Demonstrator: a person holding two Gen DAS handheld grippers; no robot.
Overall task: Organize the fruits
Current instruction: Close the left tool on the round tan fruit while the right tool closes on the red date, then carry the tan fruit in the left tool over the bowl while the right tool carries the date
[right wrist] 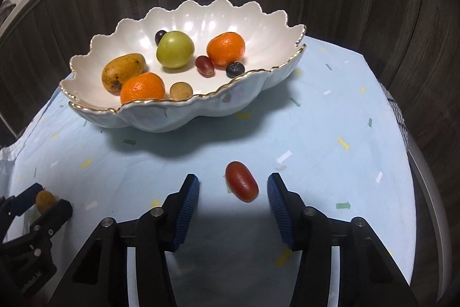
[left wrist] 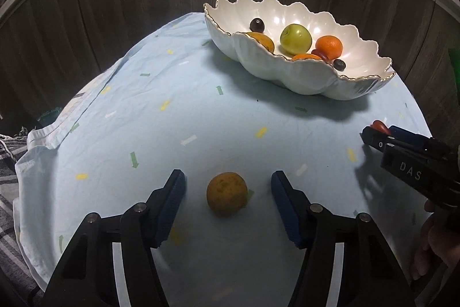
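Now both grippers are hovering wide open, holding nothing. Low in its frame, the left gripper point(left wrist: 227, 189) is straddling a small yellow-brown fruit point(left wrist: 226, 194); the right gripper point(right wrist: 233, 189) is bracketing a red grape point(right wrist: 241, 185) on the tabletop point(right wrist: 316, 134). Centring each fruit before squeezing gently should be preventing rolling, then lifting toward the bowl point(right wrist: 201, 108) at upper frame.

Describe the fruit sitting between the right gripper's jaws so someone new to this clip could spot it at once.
Start at the white scalloped bowl on the pale blue tablecloth, then come forward over the bare cloth to the right gripper, whose jaws stand open. Between them lies a small red oblong fruit, smooth and glossy. It is the only red fruit outside the bowl; the other loose fruit is round and dull yellow-orange.
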